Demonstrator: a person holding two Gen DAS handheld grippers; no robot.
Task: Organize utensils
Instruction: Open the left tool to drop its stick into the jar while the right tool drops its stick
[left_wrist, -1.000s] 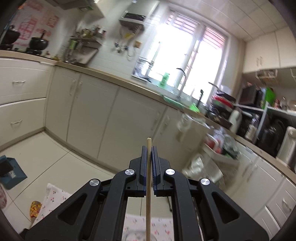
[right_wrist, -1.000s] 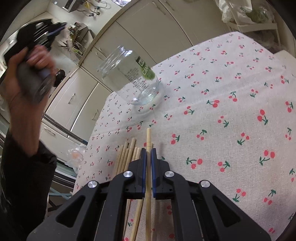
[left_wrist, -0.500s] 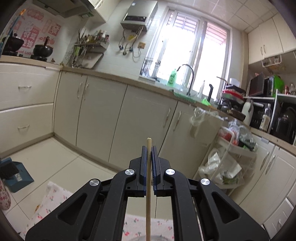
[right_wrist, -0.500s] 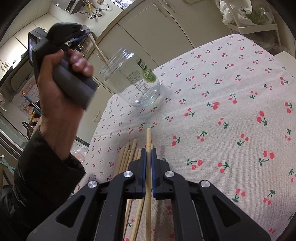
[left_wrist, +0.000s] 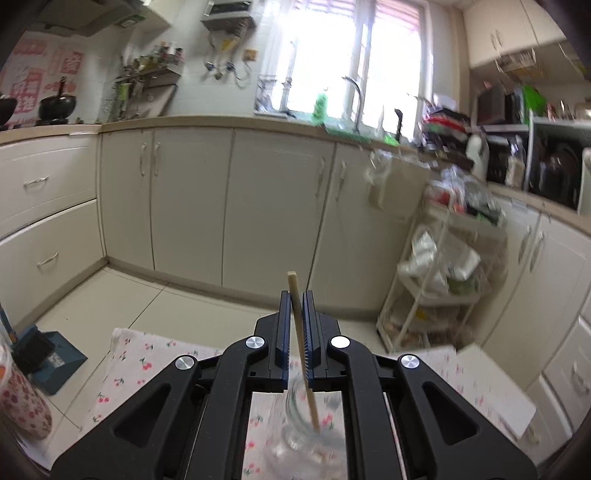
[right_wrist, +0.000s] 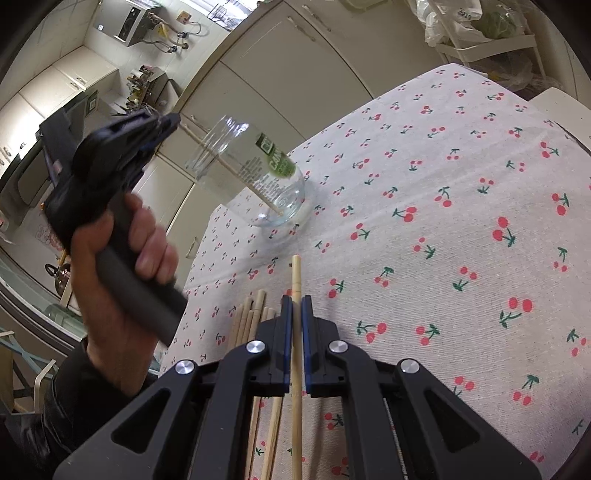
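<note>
A clear glass jar (right_wrist: 255, 177) with a green label stands on the cherry-print tablecloth (right_wrist: 443, 221). A hand holds my left gripper (right_wrist: 171, 122) above and left of the jar's mouth, shut on a wooden chopstick (right_wrist: 229, 168) that slants down into the jar to its bottom. In the left wrist view that gripper (left_wrist: 296, 306) holds the chopstick (left_wrist: 301, 343) tilted, over the jar (left_wrist: 306, 443). My right gripper (right_wrist: 294, 306) is low over the cloth, shut on another chopstick (right_wrist: 295, 277). A loose pile of chopsticks (right_wrist: 251, 317) lies just to its left.
Cream kitchen cabinets (left_wrist: 192, 206) ring the room beyond the table. A white wire trolley (left_wrist: 436, 280) with bags stands right of the table's far edge. A blue dustpan (left_wrist: 51, 354) lies on the floor at left, near a floral cup (left_wrist: 18, 398).
My left gripper has come down with its chopstick, whose lower end now sits inside the jar. The chopstick has tilted between the jaws. The right gripper has stayed put.
</note>
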